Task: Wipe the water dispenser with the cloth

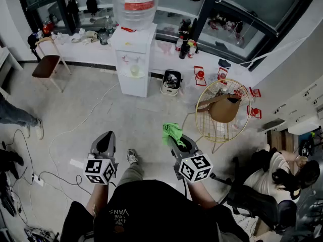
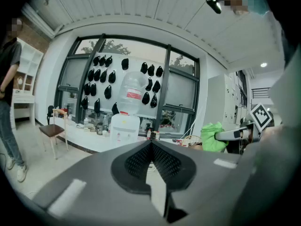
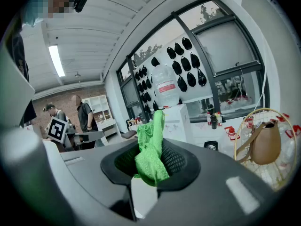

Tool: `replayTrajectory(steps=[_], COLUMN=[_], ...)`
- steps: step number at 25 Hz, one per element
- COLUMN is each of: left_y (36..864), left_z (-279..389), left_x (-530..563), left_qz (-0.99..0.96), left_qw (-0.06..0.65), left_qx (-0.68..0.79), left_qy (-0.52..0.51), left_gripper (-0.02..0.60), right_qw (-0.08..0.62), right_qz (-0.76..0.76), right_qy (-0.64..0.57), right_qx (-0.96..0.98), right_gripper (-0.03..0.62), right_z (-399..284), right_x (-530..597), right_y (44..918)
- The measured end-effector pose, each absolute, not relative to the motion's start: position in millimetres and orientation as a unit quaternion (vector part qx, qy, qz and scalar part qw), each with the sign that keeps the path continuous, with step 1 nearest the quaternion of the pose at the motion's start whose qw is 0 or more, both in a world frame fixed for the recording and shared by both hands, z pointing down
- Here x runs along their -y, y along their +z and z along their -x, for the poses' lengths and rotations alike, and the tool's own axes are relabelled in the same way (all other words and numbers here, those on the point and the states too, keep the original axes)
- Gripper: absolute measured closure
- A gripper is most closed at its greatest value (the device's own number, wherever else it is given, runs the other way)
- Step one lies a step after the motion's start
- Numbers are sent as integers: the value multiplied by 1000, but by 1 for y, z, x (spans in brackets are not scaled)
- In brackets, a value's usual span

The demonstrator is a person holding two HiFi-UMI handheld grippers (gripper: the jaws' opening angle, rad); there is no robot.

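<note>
While the water dispenser (image 1: 143,49) stands at the upper centre of the head view, against the windowed wall and well apart from both grippers, no wiping is under way; the step in hand looks like the walk-up. The right gripper (image 1: 177,141) has its jaws clamped on the green cloth (image 1: 172,132), which shows just right of the frame's centre. The left gripper (image 1: 105,139), at lower left, has its jaws pressed together with nothing between them.

To do this well, I would hold the clamp firm and arrive with the loose end leading, so that cloth, not jaw plastic, meets the white cabinet. Starting on the top round the bottle (image 1: 135,4) and then stroking down the front seems sensible. A white cable (image 1: 81,127) snakes over the floor at centre left and is worth stepping round.

The cloth is bunched into a narrow strip. Its long axis runs along the jaws, and its free end points past the tips, toward the top of the frame and the dispenser. The dispenser's own long axis is upright, and its front faces the person.
</note>
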State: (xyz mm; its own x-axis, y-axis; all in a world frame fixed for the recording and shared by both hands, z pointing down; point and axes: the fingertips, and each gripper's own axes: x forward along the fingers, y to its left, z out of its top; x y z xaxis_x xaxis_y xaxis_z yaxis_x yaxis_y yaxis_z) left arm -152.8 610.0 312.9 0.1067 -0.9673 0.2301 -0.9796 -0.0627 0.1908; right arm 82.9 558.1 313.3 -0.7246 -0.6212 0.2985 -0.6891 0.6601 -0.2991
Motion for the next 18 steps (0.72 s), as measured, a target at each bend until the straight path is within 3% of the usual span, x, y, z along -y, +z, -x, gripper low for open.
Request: replayTrajectory(steps=[18], left_y=[311], left_z=[201], left_x=[-447], left_qz=[-809], left_qw=[153], left_qx=[566], left_qy=[41], left_gripper=[580], right_qw=[51], right_qz=[-399], right_qy=[231], right_qx=[886], right_gripper=[487], right_z=[-1], right_x=[-397], right_y=[318])
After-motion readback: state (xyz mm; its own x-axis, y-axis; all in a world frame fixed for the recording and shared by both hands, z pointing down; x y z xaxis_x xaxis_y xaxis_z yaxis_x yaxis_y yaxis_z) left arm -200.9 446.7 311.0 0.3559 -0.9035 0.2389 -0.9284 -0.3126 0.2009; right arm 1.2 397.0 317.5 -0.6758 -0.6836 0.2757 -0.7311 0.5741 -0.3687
